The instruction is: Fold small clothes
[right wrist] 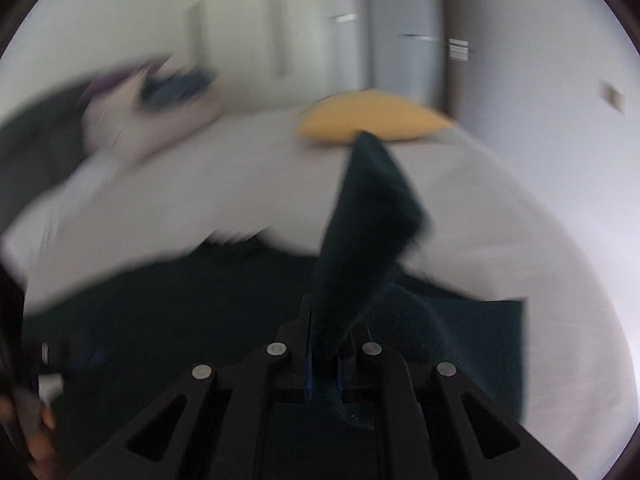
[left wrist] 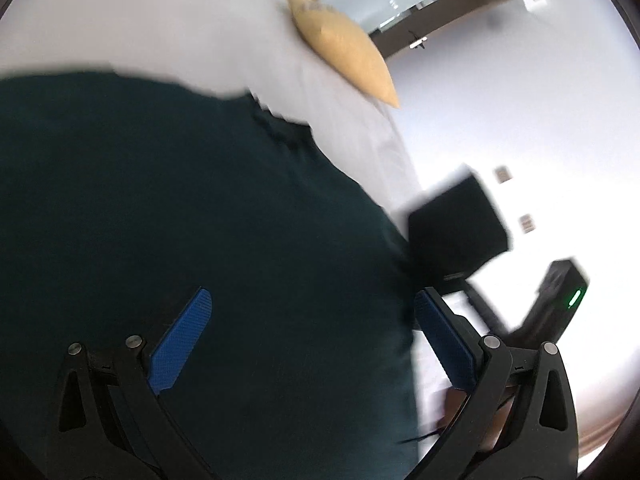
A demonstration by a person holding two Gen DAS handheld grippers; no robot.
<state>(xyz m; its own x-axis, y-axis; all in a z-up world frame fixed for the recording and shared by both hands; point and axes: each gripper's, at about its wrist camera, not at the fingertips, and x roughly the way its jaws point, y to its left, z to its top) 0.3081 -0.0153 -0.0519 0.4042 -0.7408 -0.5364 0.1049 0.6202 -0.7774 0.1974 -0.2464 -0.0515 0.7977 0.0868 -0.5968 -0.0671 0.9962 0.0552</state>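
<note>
Both views were motion-blurred, so detail was limited. A dark green garment (left wrist: 200,220) lay spread on the white bed sheet (left wrist: 180,20), filling most of the left wrist view. The left gripper (left wrist: 312,320) hovered over it with its blue-padded fingers (left wrist: 182,344) spread wide apart, nothing between them; whether the pads touched the cloth could not be told.

The right gripper (right wrist: 324,360) was clamped on a corner or flap of the same dark green garment (right wrist: 368,208) — that flap stood up off the bed in a tall peak, while the rest of the cloth lay flat below it. A yellow pillow (right wrist: 376,120) sat further up the bed, well apart from the garment, and a pile of other clothes (right wrist: 176,84) lay near the far left edge.

Judged step: a fold in progress, lifted flap being carried over the body of the garment.

Risks from here:
- Only a thin pinch of fabric showed in the right jaws — a fast swing could pull it free and drop the flap short.
- The left claw was open and pinning nothing, so the whole garment might drag across the sheet instead of creasing.
- The flap looked twisted as held; laid down that way it would probably fold crooked or bunch.
</note>
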